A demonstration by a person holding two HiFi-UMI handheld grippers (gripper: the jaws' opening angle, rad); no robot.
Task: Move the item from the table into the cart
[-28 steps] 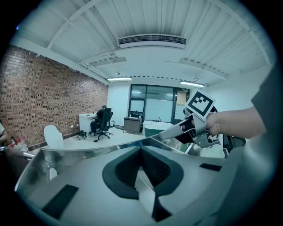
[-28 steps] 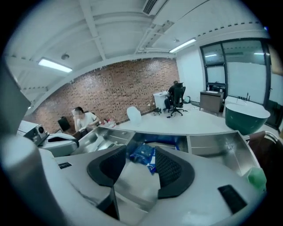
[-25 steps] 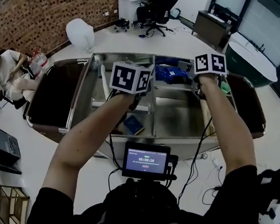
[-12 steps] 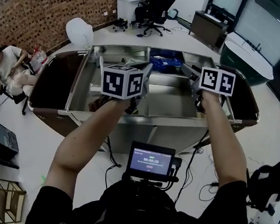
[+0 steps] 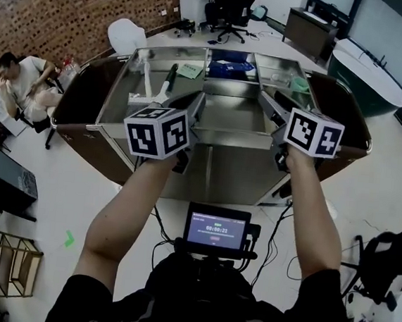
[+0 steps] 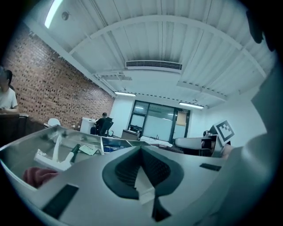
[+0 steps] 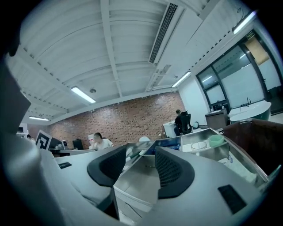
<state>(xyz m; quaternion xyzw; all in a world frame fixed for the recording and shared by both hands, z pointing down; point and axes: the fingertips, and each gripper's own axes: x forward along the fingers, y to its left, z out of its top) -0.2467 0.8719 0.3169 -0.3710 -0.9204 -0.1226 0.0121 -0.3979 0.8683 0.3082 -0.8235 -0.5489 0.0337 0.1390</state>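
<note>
Which item you are to move is unclear — a white long-handled piece [image 5: 146,81], a green sheet [image 5: 190,71] and a blue bag [image 5: 230,67] lie in the bins of the steel cart [image 5: 229,159], and the dark bench [image 5: 79,102] beside it shows nothing to pick. Your left tool [image 6: 141,152] is clenched on nothing; your right tool [image 7: 141,150] is released, empty. Both hang short of the cart — likely between carries. Next, find an item and open the left tool.
</note>
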